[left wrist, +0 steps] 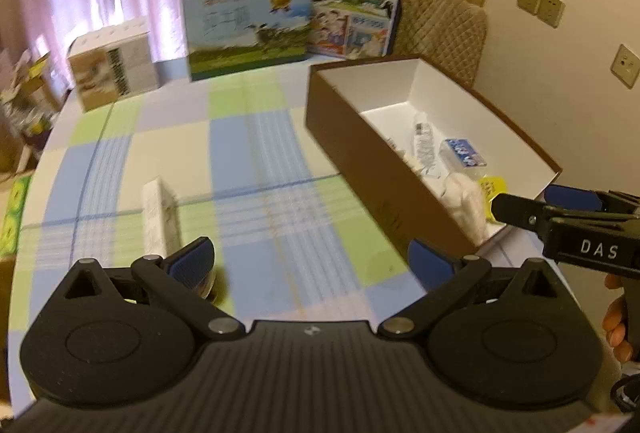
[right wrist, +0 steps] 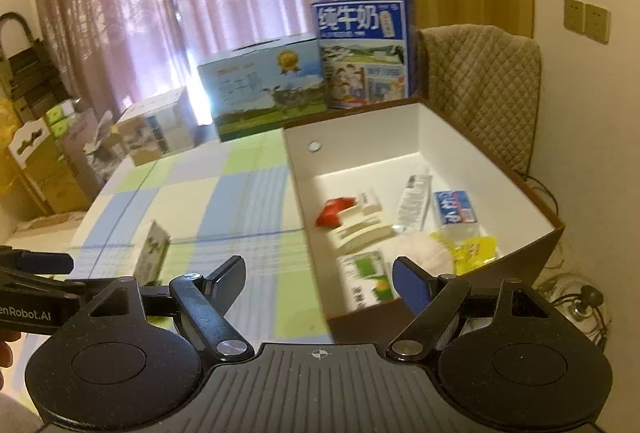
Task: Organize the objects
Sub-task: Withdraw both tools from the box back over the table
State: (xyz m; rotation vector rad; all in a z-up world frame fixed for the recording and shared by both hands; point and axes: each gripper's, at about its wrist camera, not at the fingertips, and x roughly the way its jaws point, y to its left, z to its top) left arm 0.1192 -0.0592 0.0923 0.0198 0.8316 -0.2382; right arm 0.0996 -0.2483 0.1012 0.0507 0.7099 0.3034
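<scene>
A brown box with a white inside (left wrist: 360,161) (right wrist: 532,169) stands on the checked tablecloth at the right. It holds several small items: a white tube (right wrist: 412,201), a blue-white packet (right wrist: 456,209), a red packet (right wrist: 332,213), a yellow packet (right wrist: 476,249), a white fluffy ball (right wrist: 420,253) and a green-white carton (right wrist: 368,277). A small flat box (left wrist: 160,217) (right wrist: 152,253) lies on the cloth at the left. My left gripper (left wrist: 310,265) is open and empty, just right of the flat box. My right gripper (right wrist: 318,277) is open and empty over the brown box's near corner.
Milk cartons (left wrist: 248,25) (left wrist: 356,1) and a brown carton (left wrist: 112,69) stand along the table's far edge. A quilted chair (right wrist: 480,81) stands behind the brown box. Boxes are stacked on the floor at the left (right wrist: 40,161).
</scene>
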